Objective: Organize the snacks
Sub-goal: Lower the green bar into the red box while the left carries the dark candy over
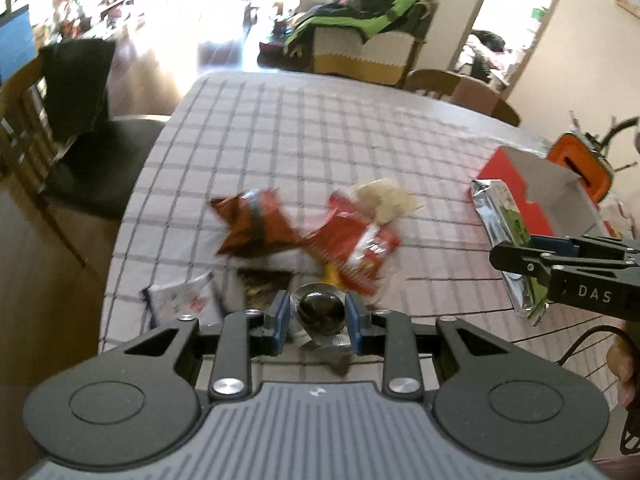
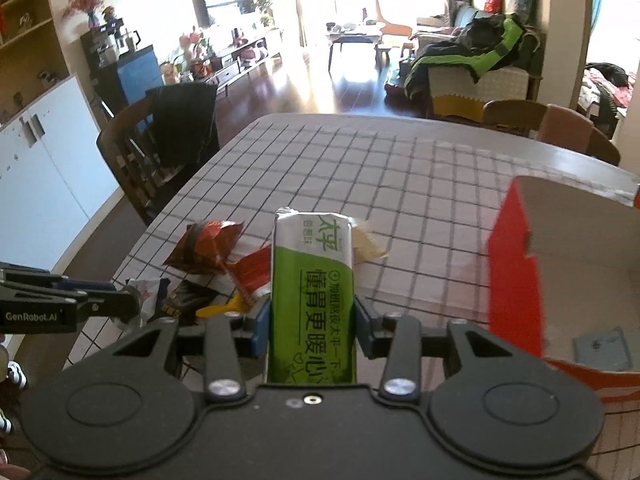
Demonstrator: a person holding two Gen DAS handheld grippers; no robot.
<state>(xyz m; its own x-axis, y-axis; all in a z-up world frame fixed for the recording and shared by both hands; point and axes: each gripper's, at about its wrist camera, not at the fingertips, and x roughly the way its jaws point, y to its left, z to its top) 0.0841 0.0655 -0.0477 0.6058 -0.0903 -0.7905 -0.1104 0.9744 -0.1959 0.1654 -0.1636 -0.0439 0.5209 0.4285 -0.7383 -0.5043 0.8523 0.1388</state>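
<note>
My left gripper (image 1: 318, 316) is shut on a small dark round snack in a clear silver wrapper (image 1: 320, 312), held above the checked tablecloth. My right gripper (image 2: 312, 320) is shut on a green and silver snack pack (image 2: 312, 280), which stands up between its blue pads. That pack also shows in the left wrist view (image 1: 506, 232), at the right. A pile of snack bags lies ahead: a dark red bag (image 1: 252, 228), a red bag (image 1: 356, 244), a pale bag (image 1: 384, 200) and a white packet (image 1: 180, 300). An open red cardboard box (image 2: 560, 272) stands to the right of my right gripper.
The table (image 2: 360, 160) has a checked cloth. A chair with a black garment (image 2: 176, 128) stands at its left side, and another wooden chair (image 2: 552, 128) at the far right. An orange object (image 1: 580, 164) sits behind the box.
</note>
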